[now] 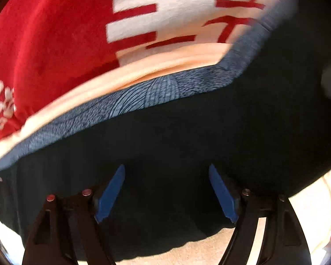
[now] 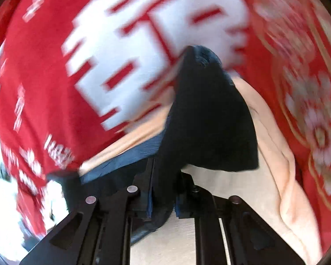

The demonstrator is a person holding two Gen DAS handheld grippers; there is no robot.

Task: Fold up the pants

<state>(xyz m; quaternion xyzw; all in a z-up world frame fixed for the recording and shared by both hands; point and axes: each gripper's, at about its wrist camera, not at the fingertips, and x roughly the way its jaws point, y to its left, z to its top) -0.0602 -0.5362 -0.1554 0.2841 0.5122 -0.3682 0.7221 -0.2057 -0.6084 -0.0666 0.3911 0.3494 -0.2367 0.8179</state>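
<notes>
Left gripper (image 1: 166, 190): my jaws stand wide, blue pads (image 1: 110, 195) apart, pointing steeply down onto the pants (image 1: 187, 132). Nothing is pinched between them. The dark cloth lies flat under and past the tips; I can't tell whether the pads touch it. My guess is I park it there, spread, to pin or steady this half while the other side is worked.

Pants: dark fabric with a blue-grey ribbed band (image 1: 143, 97) along the far edge, probably the waistband. They lie on a peach blanket (image 1: 161, 68) spread over a red cover with white print (image 1: 55, 33). Pale bare surface shows at the near edge.

Right gripper (image 2: 163, 207): narrow, clamped on a bunch of the dark cloth. The cloth rises from the jaws in a tented peak and hangs clear of the blanket on the right, so this end is off the surface. The view is smeared, so fine detail is lost. Judging by this, the right side carries one end over for a fold while the left half stays put.

Risk: the thick bunch could slip from a narrow grip.
</notes>
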